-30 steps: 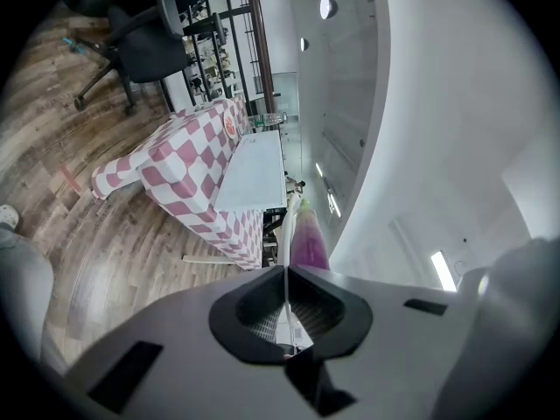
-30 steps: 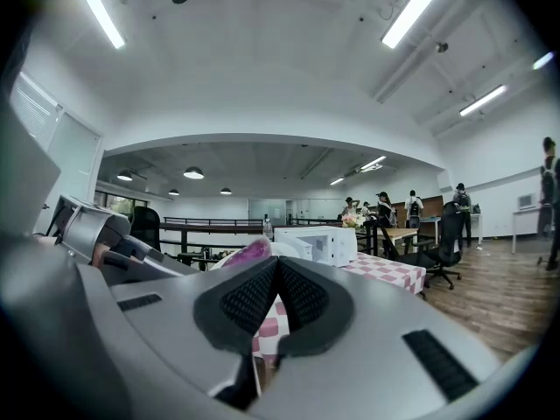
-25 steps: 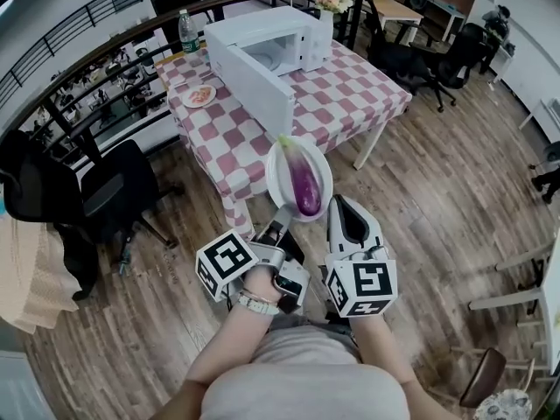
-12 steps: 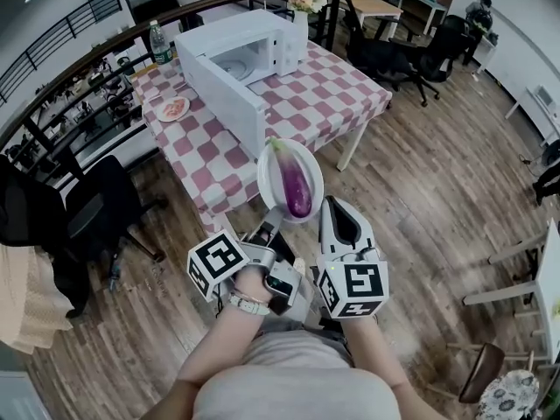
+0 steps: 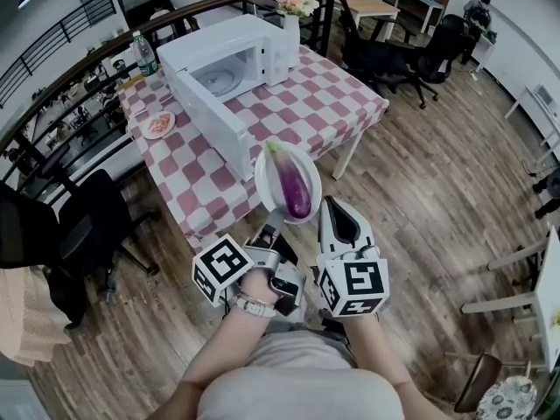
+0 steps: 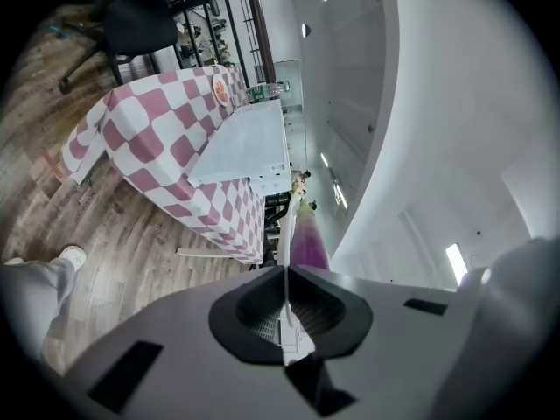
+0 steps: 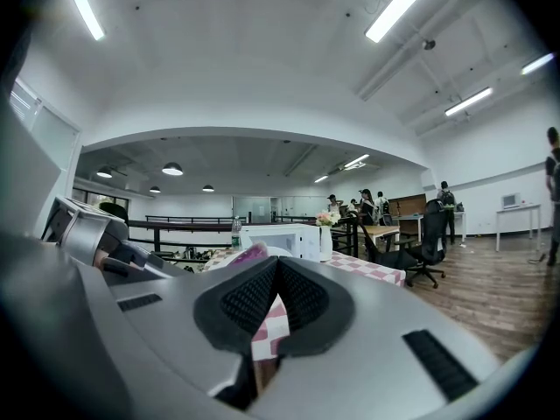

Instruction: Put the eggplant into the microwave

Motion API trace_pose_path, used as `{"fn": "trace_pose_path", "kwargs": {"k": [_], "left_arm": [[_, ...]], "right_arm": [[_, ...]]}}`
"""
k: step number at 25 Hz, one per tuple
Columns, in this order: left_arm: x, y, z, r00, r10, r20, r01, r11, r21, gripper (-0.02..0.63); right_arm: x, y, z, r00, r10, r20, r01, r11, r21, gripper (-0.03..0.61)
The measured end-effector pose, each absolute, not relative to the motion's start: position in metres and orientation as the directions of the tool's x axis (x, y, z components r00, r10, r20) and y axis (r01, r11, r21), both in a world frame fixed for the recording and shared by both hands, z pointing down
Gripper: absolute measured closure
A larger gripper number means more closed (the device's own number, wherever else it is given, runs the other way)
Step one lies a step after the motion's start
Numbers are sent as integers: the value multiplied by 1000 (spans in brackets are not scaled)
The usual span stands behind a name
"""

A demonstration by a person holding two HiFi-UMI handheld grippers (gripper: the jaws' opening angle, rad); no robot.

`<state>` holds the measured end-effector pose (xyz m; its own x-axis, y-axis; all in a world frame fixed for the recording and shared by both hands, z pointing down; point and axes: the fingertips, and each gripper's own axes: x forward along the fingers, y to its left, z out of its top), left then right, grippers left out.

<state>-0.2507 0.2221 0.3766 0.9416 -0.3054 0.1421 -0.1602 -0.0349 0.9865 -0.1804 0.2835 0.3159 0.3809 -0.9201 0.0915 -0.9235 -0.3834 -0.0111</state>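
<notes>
1. The white box-shaped microwave (image 5: 229, 55) stood with its door (image 5: 214, 112) swung open on a table under a red-and-white checked cloth (image 5: 324, 103). It was well ahead of both grippers and off to the left of their tips. Over the last second it had drawn nearer and slid leftward in the head view, so the person was closing on it.
2. The left gripper (image 5: 274, 227) stayed clamped on the near rim of the round white plate (image 5: 265, 178). Its hold had not altered during the approach.
3. The long purple eggplant (image 5: 294, 185) lay on that plate just beyond the left gripper's tips, roughly in line with them. It sat where it had a second before, so nothing had slipped.
4. The right gripper (image 5: 332, 204) rode just right of the plate, with its jaws pressed together on nothing.
5. The task was probably still in its carrying stage. The eggplant was well short of the microwave, but the open door meant the loaded plate could likely go straight in once the table was reached.
</notes>
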Motion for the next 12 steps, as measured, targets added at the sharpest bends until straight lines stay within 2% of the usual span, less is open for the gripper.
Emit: {"fn": "trace_pose_path", "kwargs": {"k": [12], "left_arm": [[-159,181,386,935,-334,122,-129,1,992,600]], "right_arm": [[-89,239,327,370,-921,119,-928,-373,-2,552]]}}
